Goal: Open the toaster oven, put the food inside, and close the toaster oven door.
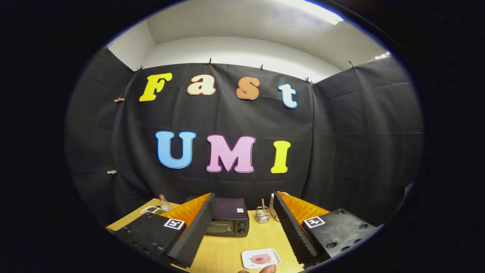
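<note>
A dark toaster oven point(228, 222) stands at the back of the yellow wooden table point(227, 250), its door shut, partly hidden behind my left finger. A small white tray point(260, 258) holding a pink piece of food point(261, 259) lies on the table nearer to me, between my fingers and below their tips. My gripper point(242, 203) is open, held high and well back from the oven, with nothing between its fingers.
A small glass bottle point(164, 203) and a plate of food point(151, 209) sit at the table's back left. A wire holder with sticks point(262, 214) and a white object point(273, 207) stand right of the oven. A fingertip point(265, 269) shows just below the tray.
</note>
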Action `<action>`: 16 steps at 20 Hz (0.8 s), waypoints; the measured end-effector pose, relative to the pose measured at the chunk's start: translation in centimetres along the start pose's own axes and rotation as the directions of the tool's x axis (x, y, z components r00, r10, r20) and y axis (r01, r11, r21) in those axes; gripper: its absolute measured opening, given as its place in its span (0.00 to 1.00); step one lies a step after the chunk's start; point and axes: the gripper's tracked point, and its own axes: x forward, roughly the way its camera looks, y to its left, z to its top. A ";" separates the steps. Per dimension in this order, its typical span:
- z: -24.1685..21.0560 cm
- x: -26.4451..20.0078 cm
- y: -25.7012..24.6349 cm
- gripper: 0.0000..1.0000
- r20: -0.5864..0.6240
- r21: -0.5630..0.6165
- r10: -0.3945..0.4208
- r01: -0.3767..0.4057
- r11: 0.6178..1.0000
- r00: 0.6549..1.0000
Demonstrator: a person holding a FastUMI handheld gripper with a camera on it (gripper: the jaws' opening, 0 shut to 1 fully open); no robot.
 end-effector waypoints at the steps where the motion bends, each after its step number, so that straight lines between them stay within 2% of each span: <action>1: -0.1 0.2 0.3 0.97 0.000 0.001 0.003 -0.003 1.000 1.000; 4: -1.0 1.4 1.5 0.97 -0.016 0.002 0.014 -0.014 1.000 1.000; 8: -4.9 4.8 4.8 0.97 -0.071 0.012 0.056 -0.056 0.998 0.996; 12: -10.7 9.4 8.6 0.98 -0.155 0.041 0.094 -0.088 0.995 0.984; 16: -17.5 14.6 12.8 0.98 -0.262 0.075 0.136 -0.120 0.990 0.955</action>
